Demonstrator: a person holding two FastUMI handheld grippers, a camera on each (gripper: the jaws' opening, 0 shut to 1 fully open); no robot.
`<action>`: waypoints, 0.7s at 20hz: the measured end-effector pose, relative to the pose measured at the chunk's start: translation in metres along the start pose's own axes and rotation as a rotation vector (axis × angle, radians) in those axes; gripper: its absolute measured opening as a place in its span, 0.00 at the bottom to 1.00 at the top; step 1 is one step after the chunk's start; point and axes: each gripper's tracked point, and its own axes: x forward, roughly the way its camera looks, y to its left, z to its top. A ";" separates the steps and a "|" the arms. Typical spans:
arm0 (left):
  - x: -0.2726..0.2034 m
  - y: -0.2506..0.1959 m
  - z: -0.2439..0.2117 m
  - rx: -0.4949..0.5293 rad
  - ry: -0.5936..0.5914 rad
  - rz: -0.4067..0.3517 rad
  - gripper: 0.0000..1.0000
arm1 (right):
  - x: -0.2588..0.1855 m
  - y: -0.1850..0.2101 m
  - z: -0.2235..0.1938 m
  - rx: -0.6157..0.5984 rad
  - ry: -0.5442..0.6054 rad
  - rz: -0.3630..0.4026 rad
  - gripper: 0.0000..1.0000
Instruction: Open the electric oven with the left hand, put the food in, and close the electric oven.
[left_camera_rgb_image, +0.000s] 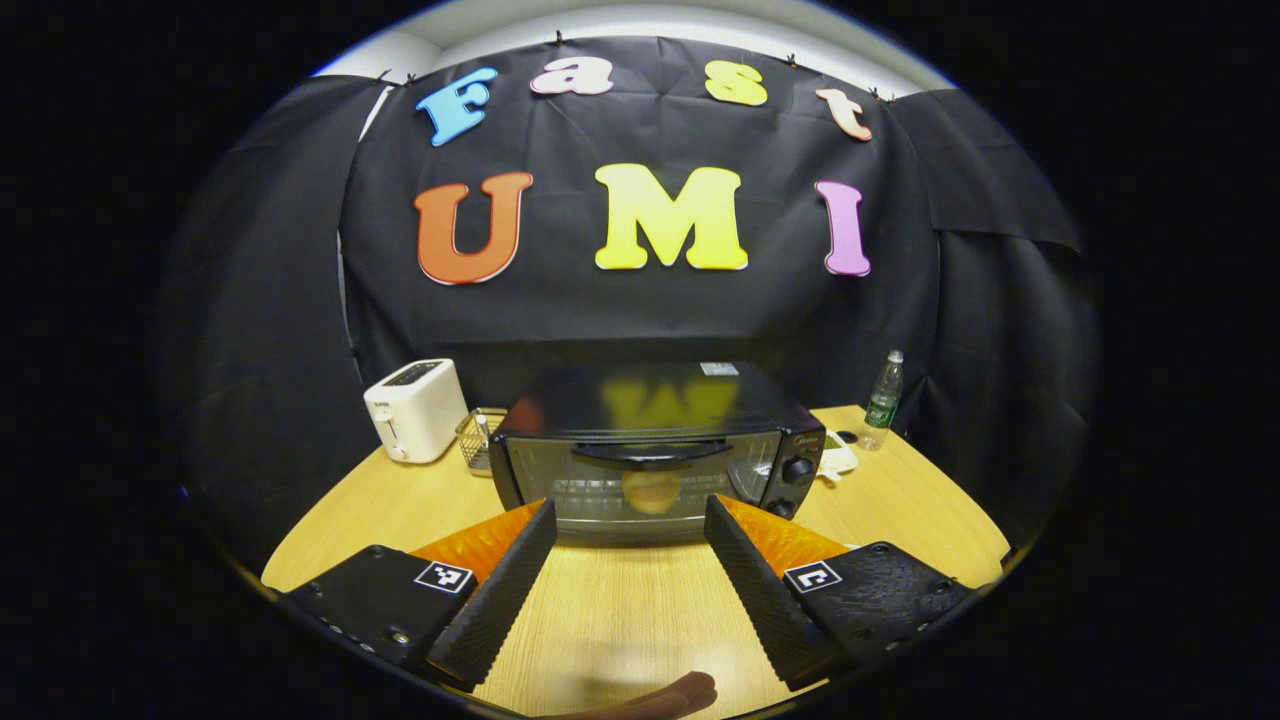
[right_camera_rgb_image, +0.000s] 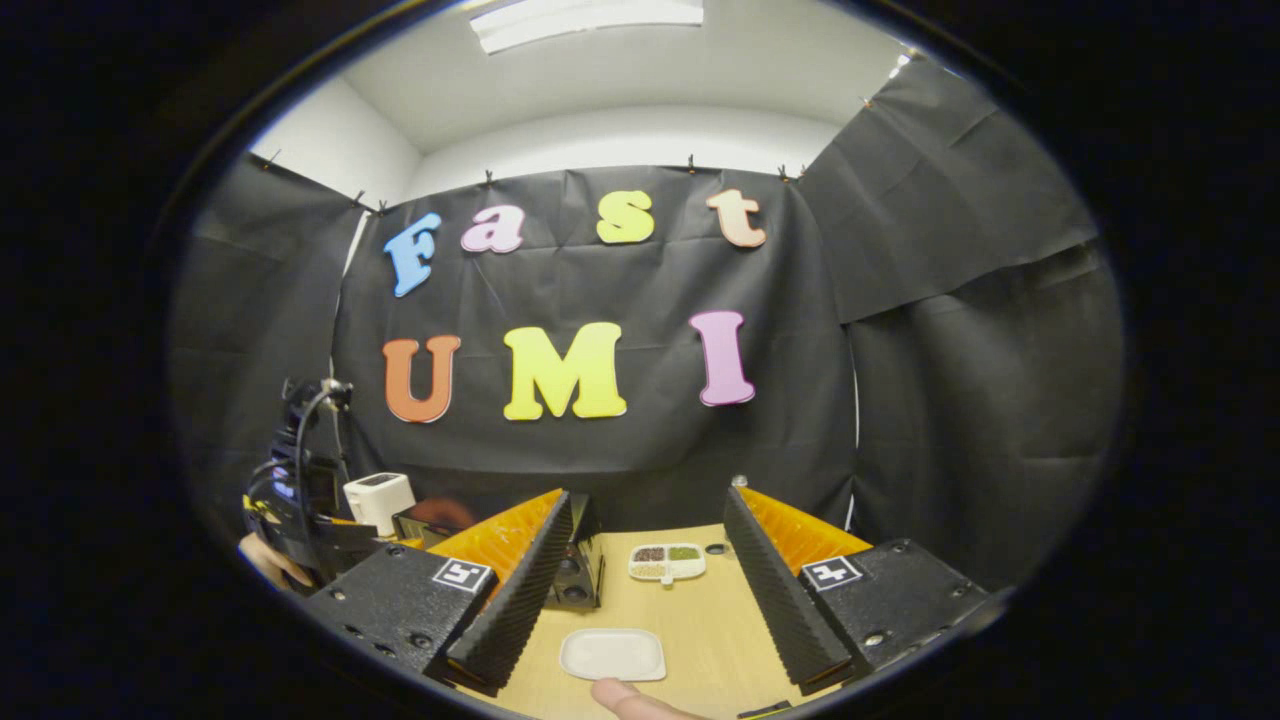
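Both the left gripper (left_camera_rgb_image: 630, 545) and right gripper (right_camera_rgb_image: 648, 560) gape empty; the closed oven (left_camera_rgb_image: 650, 445) badge is unreadable.

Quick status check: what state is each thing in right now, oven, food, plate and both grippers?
Oven: door shut, upright on the table.
Food: round piece, seen through the door glass, inside the oven.
Plate: empty, flat on the table.
Left gripper: open, holding nothing, facing the oven.
Right gripper: open, holding nothing, above the plate.
Bottle: upright, capped.
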 end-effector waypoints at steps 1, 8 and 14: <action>-0.011 0.002 0.008 -0.005 -0.025 0.005 0.97 | -0.003 0.001 0.000 -0.002 -0.001 0.003 0.94; -0.107 0.016 0.066 -0.015 -0.200 0.030 0.97 | -0.036 0.009 0.021 -0.016 -0.029 0.021 0.94; -0.182 0.021 0.076 -0.030 -0.295 0.037 0.97 | -0.072 0.013 0.039 -0.029 -0.076 0.024 0.94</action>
